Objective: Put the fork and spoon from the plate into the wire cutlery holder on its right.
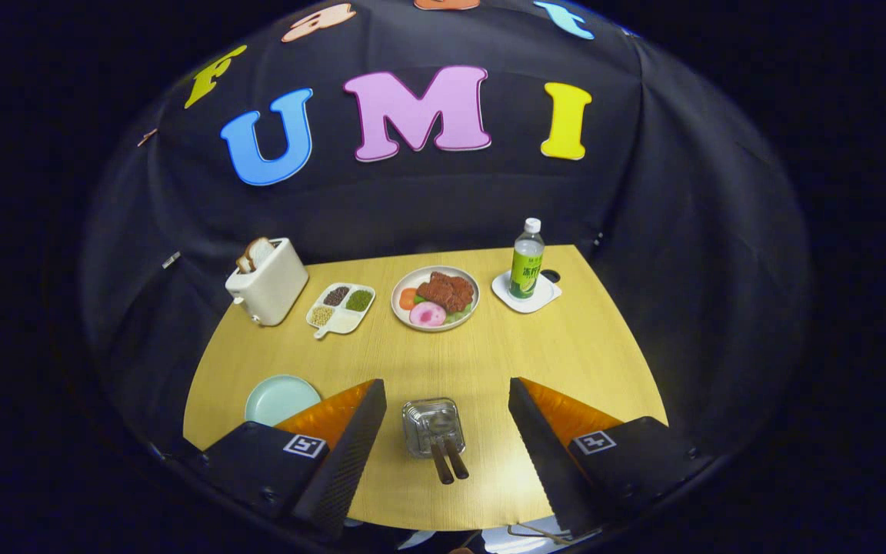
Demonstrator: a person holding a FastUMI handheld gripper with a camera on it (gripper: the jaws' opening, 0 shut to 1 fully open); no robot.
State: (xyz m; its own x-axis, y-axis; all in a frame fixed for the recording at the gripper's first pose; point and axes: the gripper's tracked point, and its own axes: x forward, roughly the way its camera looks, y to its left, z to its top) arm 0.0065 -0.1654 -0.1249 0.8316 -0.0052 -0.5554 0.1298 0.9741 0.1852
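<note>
My gripper (445, 383) is open above the wooden table (604, 362), and nothing is held between its fingers. Between the two fingers, a little below their tips, stands the wire cutlery holder (431, 423). Two dark utensil handles (448, 460) stick out of it side by side, leaning toward me; their heads are hidden inside the holder. To the left of the holder, past my left finger, lies a pale green plate (280, 398). The finger covers part of it, and the part I see is bare.
Along the far side of the table stand a white toaster (268, 281) with bread in it, a divided snack dish (341, 308), a plate of food (435, 298) and a green bottle (527, 263) on a white coaster (526, 296).
</note>
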